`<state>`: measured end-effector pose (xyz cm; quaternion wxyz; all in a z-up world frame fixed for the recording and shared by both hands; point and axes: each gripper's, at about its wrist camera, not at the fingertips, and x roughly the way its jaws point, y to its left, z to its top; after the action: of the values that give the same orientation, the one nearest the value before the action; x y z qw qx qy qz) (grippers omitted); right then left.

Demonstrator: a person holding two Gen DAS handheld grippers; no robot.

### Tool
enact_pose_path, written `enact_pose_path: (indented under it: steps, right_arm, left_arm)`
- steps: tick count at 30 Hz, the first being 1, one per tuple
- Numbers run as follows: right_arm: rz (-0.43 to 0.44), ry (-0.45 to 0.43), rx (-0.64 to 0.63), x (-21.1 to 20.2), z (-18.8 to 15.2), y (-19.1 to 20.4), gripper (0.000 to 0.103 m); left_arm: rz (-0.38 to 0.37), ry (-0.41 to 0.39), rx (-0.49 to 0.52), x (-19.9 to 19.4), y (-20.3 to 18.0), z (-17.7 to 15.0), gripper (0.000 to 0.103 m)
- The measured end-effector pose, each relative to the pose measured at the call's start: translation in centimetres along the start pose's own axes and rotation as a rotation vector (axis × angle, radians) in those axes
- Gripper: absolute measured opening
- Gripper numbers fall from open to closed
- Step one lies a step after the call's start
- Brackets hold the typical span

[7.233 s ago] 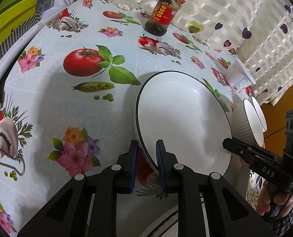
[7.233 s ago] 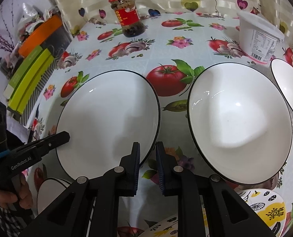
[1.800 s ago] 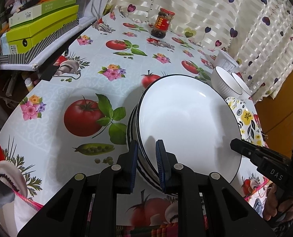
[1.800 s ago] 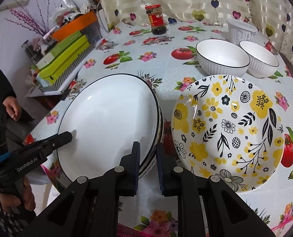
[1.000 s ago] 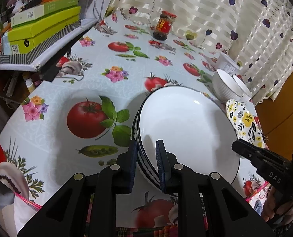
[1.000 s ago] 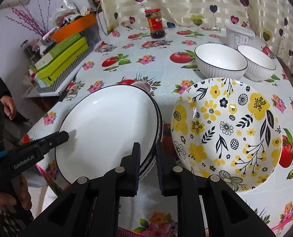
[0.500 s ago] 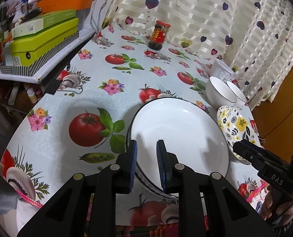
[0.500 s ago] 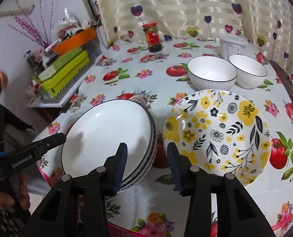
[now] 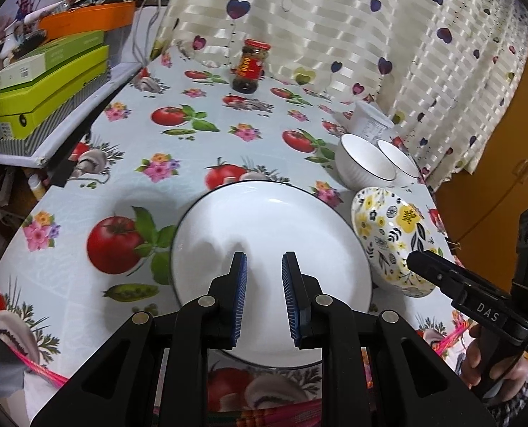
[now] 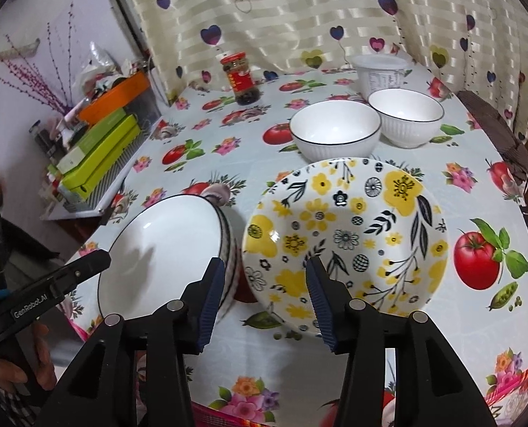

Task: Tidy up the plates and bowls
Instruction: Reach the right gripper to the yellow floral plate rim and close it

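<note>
A stack of white black-rimmed plates (image 9: 271,227) (image 10: 164,242) rests near the table's front edge. A yellow flowered plate (image 9: 392,235) (image 10: 345,235) lies to its right. Two white ribbed bowls (image 10: 335,128) (image 10: 406,114) (image 9: 363,163) stand side by side behind it. My left gripper (image 9: 264,274) is open and empty, raised above the stack. My right gripper (image 10: 265,277) is wide open and empty, above the near edge of the flowered plate. Each gripper also shows in the other's view, the right one (image 9: 438,274) and the left one (image 10: 68,277).
A red-lidded jar (image 10: 240,78) (image 9: 249,67) stands at the back by the curtain. A white tub (image 10: 383,73) sits behind the bowls. Green boxes (image 9: 50,85) and an orange tray lie on a shelf to the left. The tablecloth (image 10: 477,195) has tomato and flower prints.
Both grippers let go of the top white plate, opened and pulled back and up. The plate now rests on the stack.
</note>
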<state>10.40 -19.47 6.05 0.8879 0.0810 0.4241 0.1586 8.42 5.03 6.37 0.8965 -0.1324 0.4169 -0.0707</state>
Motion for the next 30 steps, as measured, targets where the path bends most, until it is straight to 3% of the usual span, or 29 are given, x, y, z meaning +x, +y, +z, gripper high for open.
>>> enact_pose_path:
  steps: [7, 11, 17, 22, 30]
  right_arm:
    - [-0.023, -0.013, 0.014, -0.5, 0.0, -1.5, 0.047]
    - [-0.121, -0.087, 0.028, -1.8, 0.2, -3.8, 0.047]
    - [-0.232, -0.11, 0.098, -2.6, 0.5, -8.5, 0.047]
    - [-0.234, -0.076, 0.161, -1.9, 0.1, -11.4, 0.047]
    - [-0.16, -0.015, 0.185, 0.2, 0.1, -12.7, 0.047]
  left_arm:
    - [-0.032, 0.005, 0.022, 0.7, -1.6, 0.3, 0.021]
    - [-0.055, 0.007, 0.053, 1.1, -2.9, 0.6, 0.021]
    - [-0.093, 0.029, 0.082, 2.8, -5.1, 1.3, 0.021]
    - [-0.111, 0.058, 0.114, 4.5, -7.2, 1.9, 0.021]
    - [-0.117, 0.103, 0.121, 7.1, -9.1, 2.7, 0.021]
